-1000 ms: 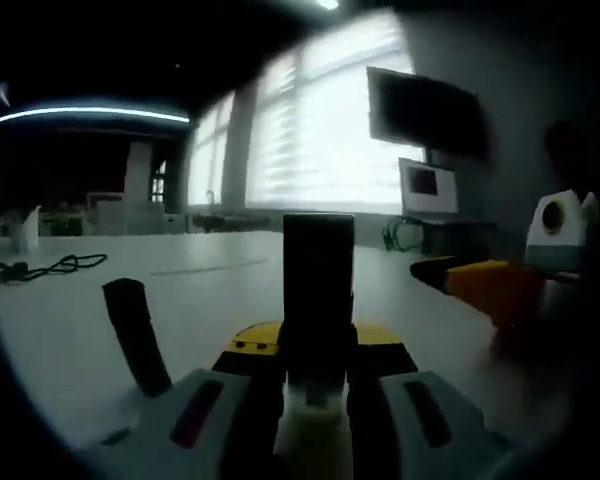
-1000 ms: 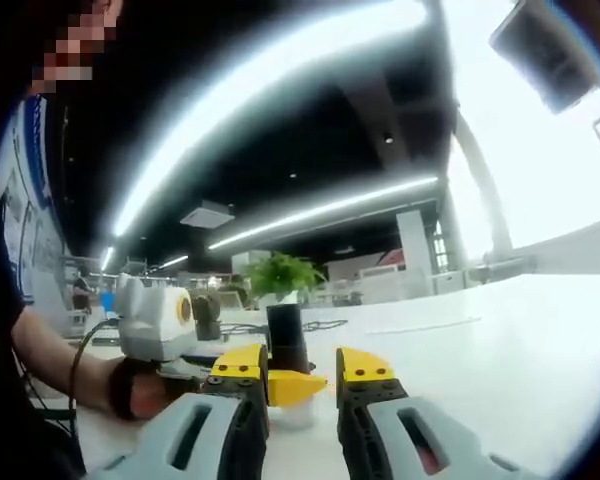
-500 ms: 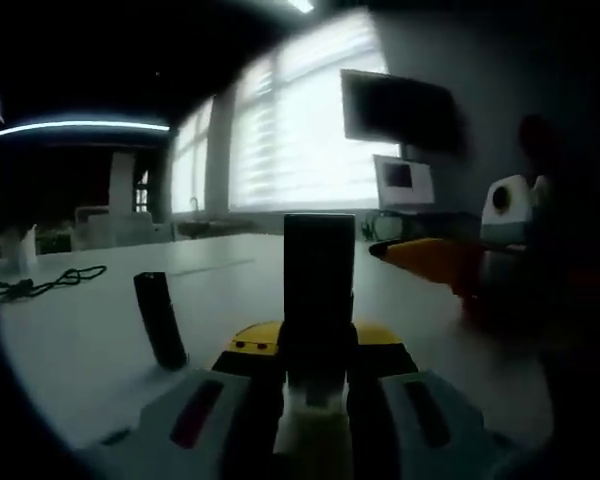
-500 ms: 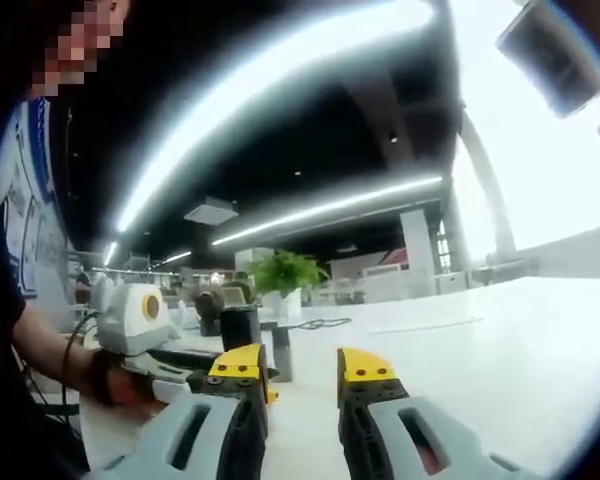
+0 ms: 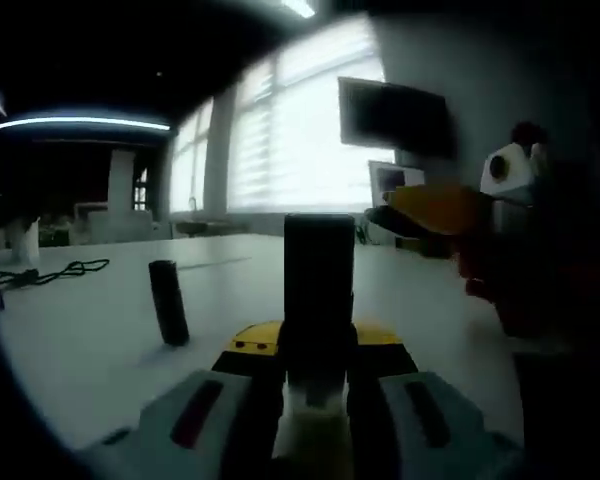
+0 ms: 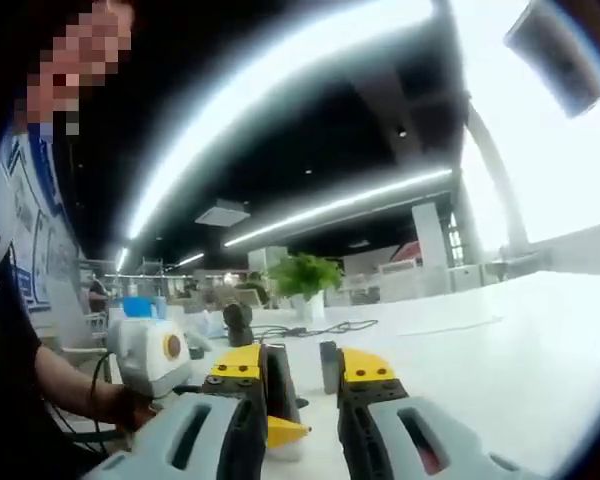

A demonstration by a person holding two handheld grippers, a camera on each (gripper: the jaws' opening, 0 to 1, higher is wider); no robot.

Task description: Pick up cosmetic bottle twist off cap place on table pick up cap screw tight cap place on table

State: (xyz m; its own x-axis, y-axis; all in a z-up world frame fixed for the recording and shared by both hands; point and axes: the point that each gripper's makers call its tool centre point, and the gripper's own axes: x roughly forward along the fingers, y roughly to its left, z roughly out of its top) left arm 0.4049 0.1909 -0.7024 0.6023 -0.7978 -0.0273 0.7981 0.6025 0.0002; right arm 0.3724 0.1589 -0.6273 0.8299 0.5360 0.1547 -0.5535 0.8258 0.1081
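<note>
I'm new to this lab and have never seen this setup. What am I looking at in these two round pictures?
A person holds a two-jaw gripper in each hand; each carries a fisheye camera looking along its jaws. The left gripper is shut on a white cosmetic bottle with a black cap on. The right gripper, in its own view, is open, holding nothing. On the white table a dark cylinder stands upright.

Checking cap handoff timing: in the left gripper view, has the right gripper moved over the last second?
Yes. The right gripper has risen: its tip was below the small screen and now overlaps its lower edge.
</note>
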